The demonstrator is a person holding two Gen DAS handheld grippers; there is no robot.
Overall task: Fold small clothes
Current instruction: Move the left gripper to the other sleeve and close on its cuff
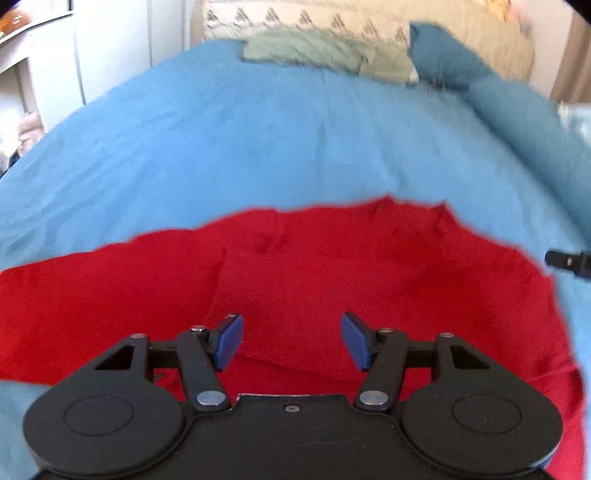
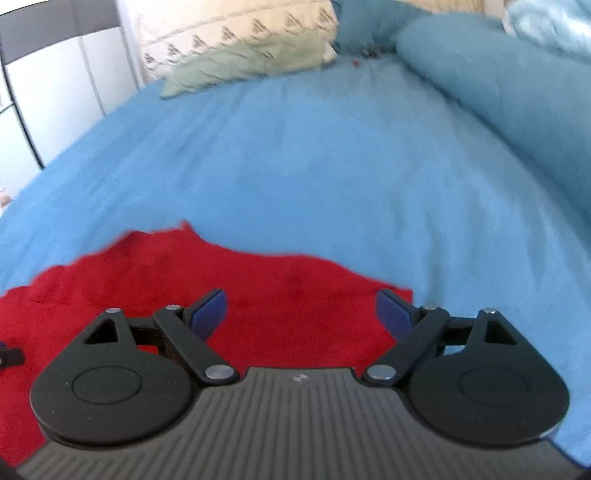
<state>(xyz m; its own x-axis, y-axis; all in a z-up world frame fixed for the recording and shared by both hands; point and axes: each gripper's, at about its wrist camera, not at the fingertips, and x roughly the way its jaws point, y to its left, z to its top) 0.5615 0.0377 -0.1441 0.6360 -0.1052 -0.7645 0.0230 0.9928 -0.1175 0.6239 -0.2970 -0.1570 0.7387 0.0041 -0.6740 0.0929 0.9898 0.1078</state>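
1. The left gripper is hanging over the red garment with its jaws spread apart, the blue pads holding nothing between them.
2. The right gripper is also standing released, its jaws wide, with red cloth showing in the gap and nothing pinched.
3. The red garment is lying spread on the blue bedspread, directly beneath both grippers; in the left wrist view a flap of it is lying folded over the rest, making a raised edge just ahead of the left pad.
4. In the right wrist view the right pad is sitting over the garment's right corner, where the red cloth is meeting the bedspread.
5. A black tip at the right edge of the left wrist view is probably the other gripper, though blur is making that hard to confirm.
6. A pale green pillow and a patterned cream pillow are resting at the far end of the bed, beside a blue bolster.
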